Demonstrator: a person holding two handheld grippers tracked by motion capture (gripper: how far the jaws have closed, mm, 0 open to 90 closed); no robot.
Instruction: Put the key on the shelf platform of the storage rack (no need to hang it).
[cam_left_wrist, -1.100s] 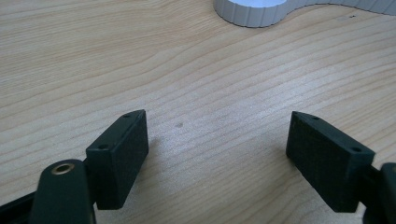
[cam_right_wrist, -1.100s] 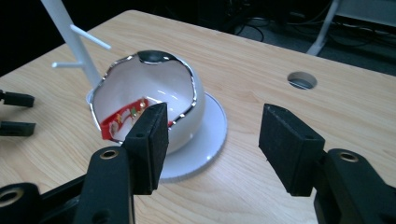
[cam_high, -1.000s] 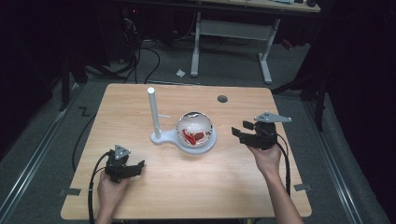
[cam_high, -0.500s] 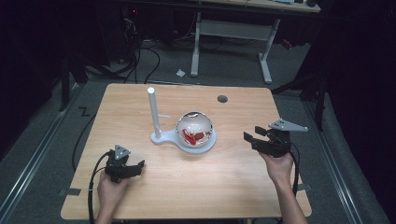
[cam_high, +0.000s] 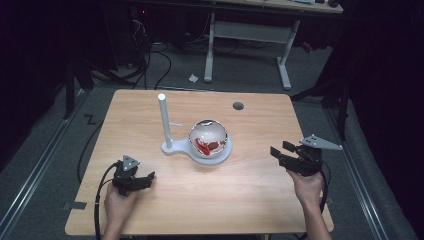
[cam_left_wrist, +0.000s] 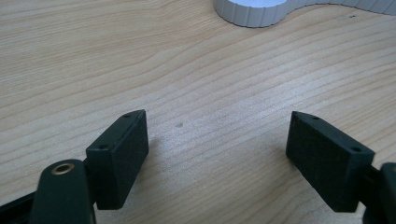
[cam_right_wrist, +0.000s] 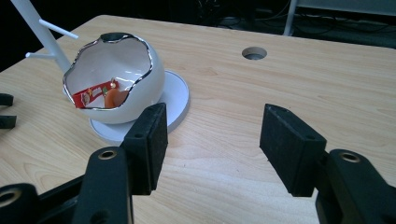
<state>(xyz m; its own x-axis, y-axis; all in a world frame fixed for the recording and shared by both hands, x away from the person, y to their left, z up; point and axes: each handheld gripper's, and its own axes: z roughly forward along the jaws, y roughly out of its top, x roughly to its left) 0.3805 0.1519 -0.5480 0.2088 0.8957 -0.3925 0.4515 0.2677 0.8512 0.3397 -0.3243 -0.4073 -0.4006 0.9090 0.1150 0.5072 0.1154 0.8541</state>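
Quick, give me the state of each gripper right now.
Left gripper: open, nothing between its jaws, over bare wooden table.
Right gripper: jaws apart, holding nothing, facing the white egg-shaped bowl with silver rim.

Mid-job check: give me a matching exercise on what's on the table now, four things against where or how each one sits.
Things:
1. white post
2. bowl
3. round hole
4. right gripper

Places or states:
A. near the right edge of the table, jaws apart, nothing between them
B. upright at the left end of the white base
C. in the tabletop behind the bowl, toward the far edge
D. on the round end of the white base, red and orange pieces inside

Pairs: 1-B, 2-D, 3-C, 4-A
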